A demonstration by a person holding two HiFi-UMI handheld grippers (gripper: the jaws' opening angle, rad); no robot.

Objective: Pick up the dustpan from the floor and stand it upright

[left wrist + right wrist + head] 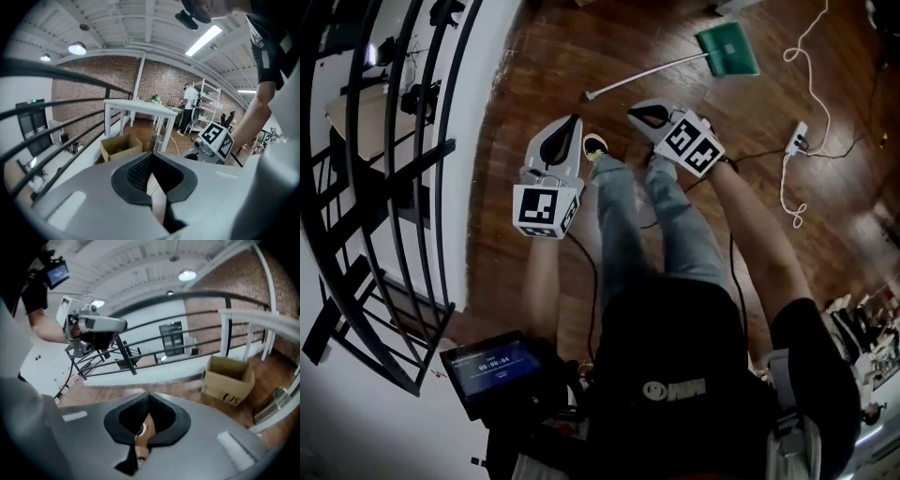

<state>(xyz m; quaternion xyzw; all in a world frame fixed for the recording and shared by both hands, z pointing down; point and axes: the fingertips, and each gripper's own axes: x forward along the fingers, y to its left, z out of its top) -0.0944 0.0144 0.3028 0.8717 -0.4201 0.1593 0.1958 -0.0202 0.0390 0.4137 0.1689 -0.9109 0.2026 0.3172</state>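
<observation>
Black-shirted torso of the person fills the bottom of the head view, one small dark screen (492, 367) at lower left, two legs in blue jeans (619, 216) running up the middle. Two grey two-jaw tongs, each with one marker cube: left gripper (576, 119) left of centre, right gripper (633, 113) just right of it, both pointing toward the top of the frame. Jaws are together on both with nothing between them, as confirmed in the left gripper view (151, 155) and the right gripper view (149, 394). One green plastic dustpan with a long pale handle (727, 49) lies flat on the floor in the upper right, well apart from both tongs, untouched. One white power strip (797, 138) with a trailing white cable sits at right. Surface is a dark brown wooden plank floor (544, 56). One black metal railing (394, 141) curves down the left edge. Room has a red brick wall (93, 89), one white table (140, 108), one open cardboard box (121, 146), one metal bin (157, 142) and one white shelving unit (206, 101).
</observation>
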